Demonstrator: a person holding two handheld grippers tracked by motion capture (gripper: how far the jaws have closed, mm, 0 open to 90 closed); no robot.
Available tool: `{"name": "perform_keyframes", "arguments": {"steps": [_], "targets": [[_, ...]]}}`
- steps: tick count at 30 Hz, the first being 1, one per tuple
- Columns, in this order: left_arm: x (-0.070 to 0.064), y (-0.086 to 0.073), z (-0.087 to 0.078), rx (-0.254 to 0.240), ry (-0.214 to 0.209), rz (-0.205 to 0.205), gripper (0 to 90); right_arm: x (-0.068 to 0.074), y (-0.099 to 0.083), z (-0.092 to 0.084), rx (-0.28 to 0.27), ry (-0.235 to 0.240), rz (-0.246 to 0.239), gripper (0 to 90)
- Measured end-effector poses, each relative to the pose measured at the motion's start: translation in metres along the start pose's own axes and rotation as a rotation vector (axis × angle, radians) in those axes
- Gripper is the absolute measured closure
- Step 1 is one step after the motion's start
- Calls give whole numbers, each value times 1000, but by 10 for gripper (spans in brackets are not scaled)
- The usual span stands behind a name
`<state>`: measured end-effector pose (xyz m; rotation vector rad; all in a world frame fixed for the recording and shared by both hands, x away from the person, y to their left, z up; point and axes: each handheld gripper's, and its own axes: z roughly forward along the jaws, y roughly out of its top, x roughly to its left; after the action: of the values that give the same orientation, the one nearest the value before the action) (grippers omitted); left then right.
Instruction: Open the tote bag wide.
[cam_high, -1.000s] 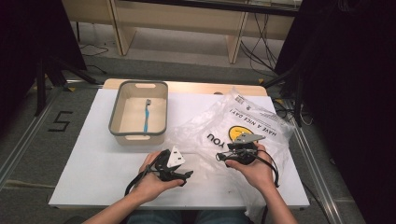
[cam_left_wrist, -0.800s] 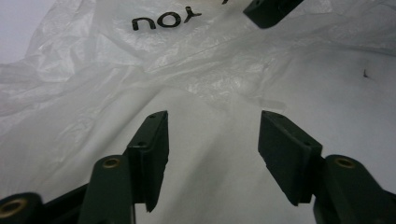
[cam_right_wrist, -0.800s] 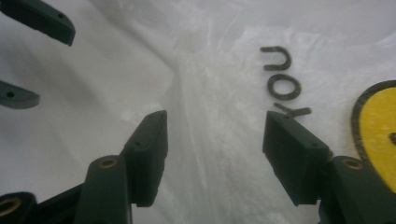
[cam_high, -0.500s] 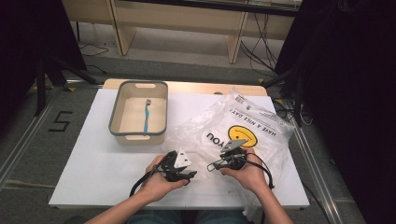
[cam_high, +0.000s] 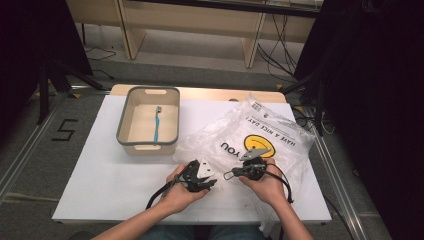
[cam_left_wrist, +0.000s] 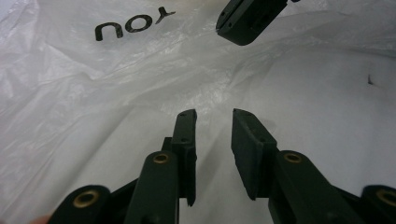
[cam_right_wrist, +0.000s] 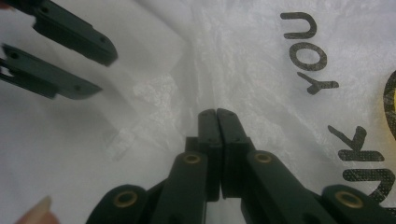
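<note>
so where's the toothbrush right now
In the high view the blue toothbrush lies inside the grey-rimmed tub at the table's far left, just left of the plastic bag.

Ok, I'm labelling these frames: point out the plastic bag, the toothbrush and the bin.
plastic bag (cam_high: 280, 131), high view, on its printed front.
toothbrush (cam_high: 157, 125), high view, on its blue handle.
bin (cam_high: 148, 147), high view, on its near wall.
</note>
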<state>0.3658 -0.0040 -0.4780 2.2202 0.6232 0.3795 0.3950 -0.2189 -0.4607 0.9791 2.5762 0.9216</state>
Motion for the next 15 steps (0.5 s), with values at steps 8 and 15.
{"name": "perform_keyframes", "arguments": {"steps": [8,15], "targets": [[0,3,21,14,20,1,874,2,5,-11,-47,-4,-3,900],[0,1,25,28,12,-3,892,2,11,-26,-101,-37,7,900]]}}
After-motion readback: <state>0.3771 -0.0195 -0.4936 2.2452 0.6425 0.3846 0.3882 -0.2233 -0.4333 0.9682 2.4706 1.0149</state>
